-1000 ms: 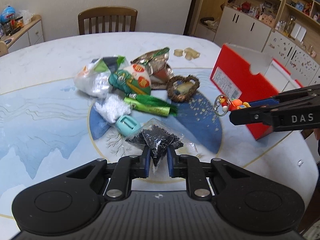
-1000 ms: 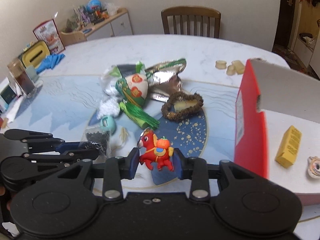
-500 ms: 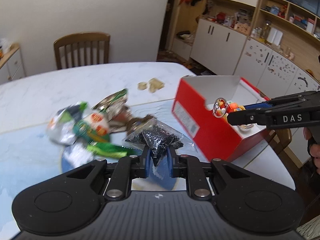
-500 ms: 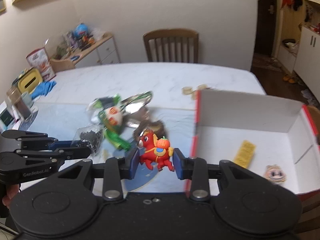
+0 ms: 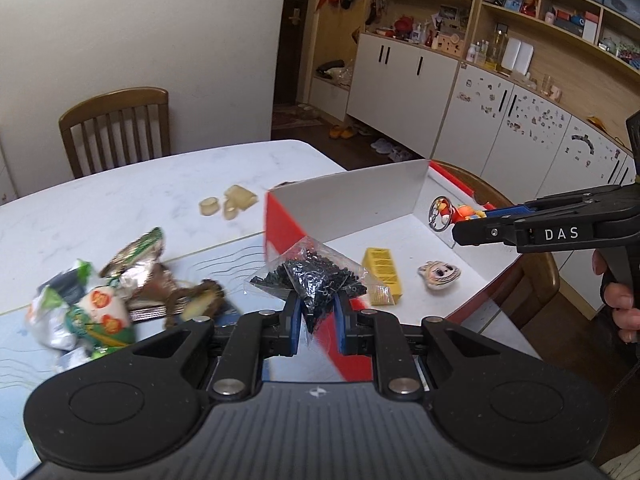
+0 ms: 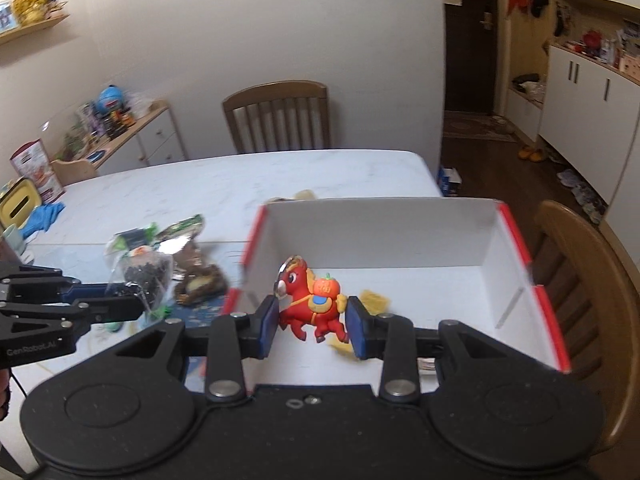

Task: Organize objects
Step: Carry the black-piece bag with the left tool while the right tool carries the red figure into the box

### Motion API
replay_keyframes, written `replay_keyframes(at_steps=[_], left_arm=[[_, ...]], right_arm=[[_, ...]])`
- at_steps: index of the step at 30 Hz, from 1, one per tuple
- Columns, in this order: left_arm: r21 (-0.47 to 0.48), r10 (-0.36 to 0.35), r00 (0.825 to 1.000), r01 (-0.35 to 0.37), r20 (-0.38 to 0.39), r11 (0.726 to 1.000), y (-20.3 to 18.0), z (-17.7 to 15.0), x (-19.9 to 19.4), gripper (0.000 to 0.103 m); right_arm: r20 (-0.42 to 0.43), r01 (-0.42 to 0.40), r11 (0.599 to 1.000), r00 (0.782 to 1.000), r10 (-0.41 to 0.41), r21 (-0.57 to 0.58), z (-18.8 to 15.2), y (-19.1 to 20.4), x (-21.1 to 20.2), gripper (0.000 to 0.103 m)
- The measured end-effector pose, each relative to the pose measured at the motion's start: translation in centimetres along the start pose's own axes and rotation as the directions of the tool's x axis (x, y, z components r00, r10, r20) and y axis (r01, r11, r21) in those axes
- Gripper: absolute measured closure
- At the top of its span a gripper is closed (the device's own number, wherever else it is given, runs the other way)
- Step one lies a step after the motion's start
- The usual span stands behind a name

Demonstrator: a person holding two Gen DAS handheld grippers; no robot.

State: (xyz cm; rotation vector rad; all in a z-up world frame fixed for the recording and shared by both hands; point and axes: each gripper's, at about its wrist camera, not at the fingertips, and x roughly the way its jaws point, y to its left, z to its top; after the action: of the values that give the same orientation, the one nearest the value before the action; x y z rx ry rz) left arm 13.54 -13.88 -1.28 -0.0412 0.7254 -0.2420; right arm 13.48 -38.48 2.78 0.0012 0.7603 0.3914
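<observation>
My left gripper (image 5: 317, 322) is shut on a clear bag of black beads (image 5: 310, 274), held in the air at the near left corner of the red box (image 5: 280, 224). My right gripper (image 6: 312, 320) is shut on a red horse keychain (image 6: 310, 304) and holds it above the white inside of the red box (image 6: 516, 240). In the left wrist view the right gripper (image 5: 464, 226) shows over the box with the keychain's ring (image 5: 438, 210) at its tip. A yellow packet (image 5: 382, 270) and a cartoon face charm (image 5: 439, 274) lie in the box.
A heap of snack bags (image 5: 92, 304) and a small woven basket (image 5: 196, 304) lies on the table left of the box. Several pale tape rolls (image 5: 228, 204) lie behind it. Wooden chairs (image 6: 280, 116) stand at the far side and at the right (image 6: 580, 280).
Both grippers have risen and swung right, from over the heap to the box. The right one now holds the horse over the box's inside; the left carries the bead bag to its corner.
</observation>
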Motion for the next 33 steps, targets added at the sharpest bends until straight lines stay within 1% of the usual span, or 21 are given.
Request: replay_keyframes(at_steps=[7,13,16,19,22,25,28,33], left_arm=[[0.005,0.009,1.0,-0.009,-0.028,1.0,-2.9,1.7,2.9,0.087],[0.019,0.028,0.998,-0.027,-0.052,0.999,-5.4,3.4,6.1,0.087],[0.044,0.052,0.996,-0.049,-0.07,0.998,-6.7,4.2,7.9,0.087],[0.08,0.096,0.991,-0.088,-0.095,0.993,-7.9,4.8,9.8,0.087],[0.114,0.149,0.981,-0.136,-0.124,0.984,-8.7,5.3,12.0,0.087],[0.118,0.193,0.968,-0.175,-0.164,0.978,-8.8,6.0,14.1,0.087],[0.126,0.241,0.95,-0.22,-0.199,0.967,-8.6,6.3,16.1,0.087],[0.149,0.293,0.921,-0.262,-0.256,0.953,-8.5,6.5,18.7,0.087]], right_arm=[[-0.007,0.027,0.999,1.0,-0.027,0.032,-0.3,-4.7,0.0,0.068],[-0.025,0.025,0.999,0.999,-0.024,0.034,-0.2,-7.4,1.1,0.068],[-0.039,0.023,1.0,0.999,-0.022,0.018,0.1,-8.4,1.8,0.068],[-0.06,0.017,1.0,0.998,-0.016,0.005,0.3,-9.1,2.8,0.068],[-0.09,0.01,1.0,0.996,-0.011,-0.006,0.3,-9.8,3.9,0.068],[-0.113,0.012,1.0,0.993,-0.014,-0.018,0.4,-10.3,5.0,0.068],[-0.136,0.006,0.999,0.991,-0.012,-0.05,0.5,-10.4,6.1,0.068],[-0.183,-0.005,0.994,0.983,-0.015,-0.107,0.8,-10.4,7.8,0.068]])
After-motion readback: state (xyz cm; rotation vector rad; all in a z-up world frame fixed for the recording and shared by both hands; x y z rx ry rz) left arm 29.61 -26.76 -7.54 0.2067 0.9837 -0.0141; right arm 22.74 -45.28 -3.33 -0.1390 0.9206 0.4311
